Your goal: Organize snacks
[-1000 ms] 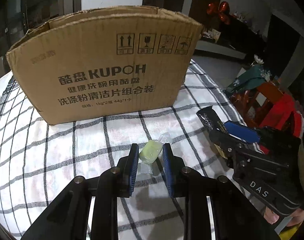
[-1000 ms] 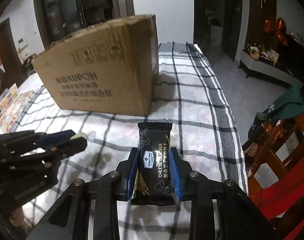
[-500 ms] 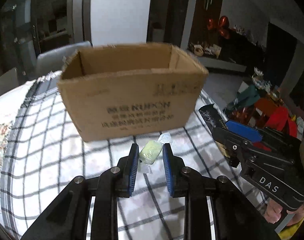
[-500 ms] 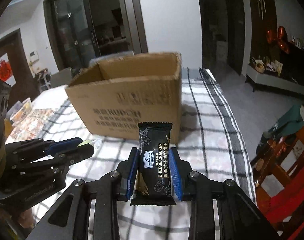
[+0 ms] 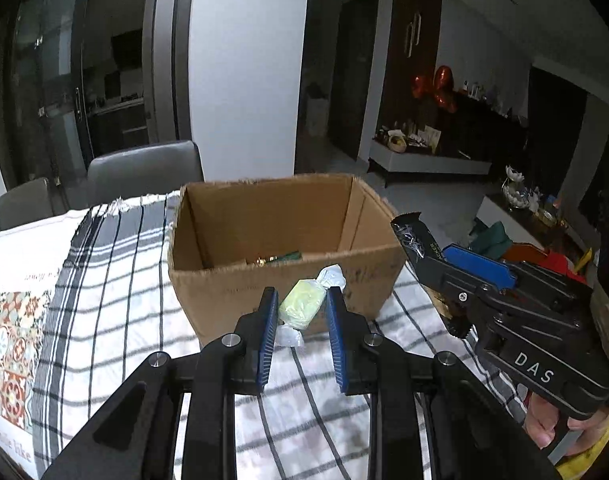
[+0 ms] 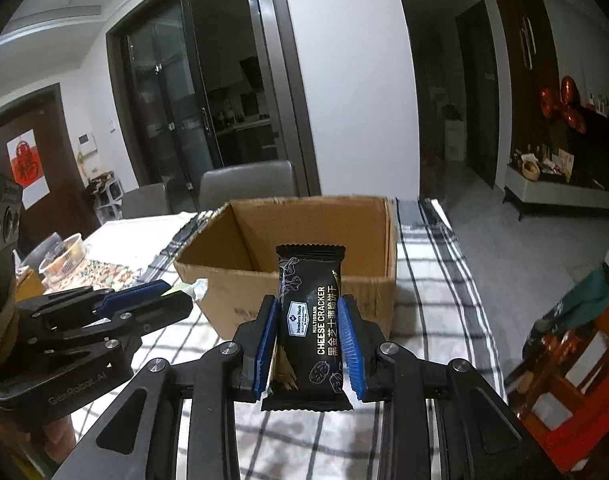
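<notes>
Both grippers have risen above the cardboard box (image 5: 280,240) rim, ready to drop: left gripper (image 5: 300,312) pinches a green candy (image 5: 302,306), right gripper (image 6: 306,330) clamps the cheese cracker pack (image 6: 309,320).

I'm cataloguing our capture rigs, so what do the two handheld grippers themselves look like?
Both are matte black, angular linkage frames with silver pivot screws and ribbed blue pads. The left gripper carries faint "GenRobot.AI" lettering on its side, seen from the right wrist view. The right gripper has white "DAS" lettering. A bare hand grips its handle. No cables show.
</notes>
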`<state>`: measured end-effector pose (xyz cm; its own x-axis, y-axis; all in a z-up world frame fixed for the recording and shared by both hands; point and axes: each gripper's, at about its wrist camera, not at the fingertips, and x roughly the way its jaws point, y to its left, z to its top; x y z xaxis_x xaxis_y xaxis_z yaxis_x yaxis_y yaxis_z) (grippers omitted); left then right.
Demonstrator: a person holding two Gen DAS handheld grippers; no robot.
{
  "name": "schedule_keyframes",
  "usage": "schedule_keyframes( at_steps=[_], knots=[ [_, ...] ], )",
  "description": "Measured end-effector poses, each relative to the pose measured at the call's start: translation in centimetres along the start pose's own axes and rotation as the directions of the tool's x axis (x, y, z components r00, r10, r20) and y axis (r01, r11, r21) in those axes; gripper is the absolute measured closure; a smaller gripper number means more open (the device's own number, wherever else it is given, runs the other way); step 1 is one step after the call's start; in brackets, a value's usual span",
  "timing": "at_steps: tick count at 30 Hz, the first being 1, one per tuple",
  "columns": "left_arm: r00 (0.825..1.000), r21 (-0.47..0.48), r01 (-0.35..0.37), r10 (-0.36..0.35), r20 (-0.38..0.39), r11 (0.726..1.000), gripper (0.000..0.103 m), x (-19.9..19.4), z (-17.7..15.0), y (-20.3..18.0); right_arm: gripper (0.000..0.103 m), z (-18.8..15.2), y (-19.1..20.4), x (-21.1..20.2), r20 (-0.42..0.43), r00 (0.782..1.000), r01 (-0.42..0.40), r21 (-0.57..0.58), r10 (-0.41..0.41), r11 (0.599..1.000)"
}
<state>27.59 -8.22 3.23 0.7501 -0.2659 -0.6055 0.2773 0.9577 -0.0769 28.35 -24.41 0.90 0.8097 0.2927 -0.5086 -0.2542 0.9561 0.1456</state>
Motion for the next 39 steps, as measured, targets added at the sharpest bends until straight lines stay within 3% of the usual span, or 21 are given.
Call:
schedule_keyframes(
  at_steps=[11,22,25,27,28,30,37,39],
  knots=[
    [0.999,0.018,-0.015,0.014,0.046,1.0,0.078,1.6,3.7,1.5,0.071,3.7,0.3,1.4,0.043,0.999,0.021,-0.047,-0.019,0.999],
    [1.0,-0.001,-0.018,0.018,0.021,1.0,0.078,6.1,6.8,3.5,0.071,6.8,0.2,5.1,0.045,0.998,0.04,-0.075,-0.037,0.996],
    [0.998,0.004,-0.053,0.053,0.02,0.999,0.077,7.5,7.6,3.9,0.071,7.3,-0.1,6.4,0.036,0.998,0.047,-0.078,-0.044,0.996],
    [0.997,-0.005,-0.075,0.075,0.015,0.997,0.06,8.0,7.9,4.3,0.069,7.5,-0.4,7.1,0.025,0.998,0.065,-0.07,-0.063,0.995],
    [0.997,-0.019,-0.078,0.079,0.014,0.997,0.057,8.0,7.8,4.6,0.067,7.5,-0.5,7.3,0.018,0.997,0.081,-0.07,-0.08,0.994],
    [0.995,-0.023,-0.094,0.095,0.021,0.995,0.057,7.8,7.4,4.9,0.055,7.3,-0.6,7.3,0.022,0.994,0.113,-0.075,-0.111,0.991],
    [0.988,-0.005,-0.146,0.146,0.057,0.989,0.055,4.3,5.2,4.3,0.049,5.4,-0.2,4.3,0.032,0.988,0.151,-0.064,-0.149,0.986],
    [0.983,-0.008,-0.164,0.164,0.084,0.986,0.047,2.4,4.1,3.9,0.046,4.6,0.2,2.7,0.041,0.987,0.156,-0.053,-0.154,0.986]
  ],
)
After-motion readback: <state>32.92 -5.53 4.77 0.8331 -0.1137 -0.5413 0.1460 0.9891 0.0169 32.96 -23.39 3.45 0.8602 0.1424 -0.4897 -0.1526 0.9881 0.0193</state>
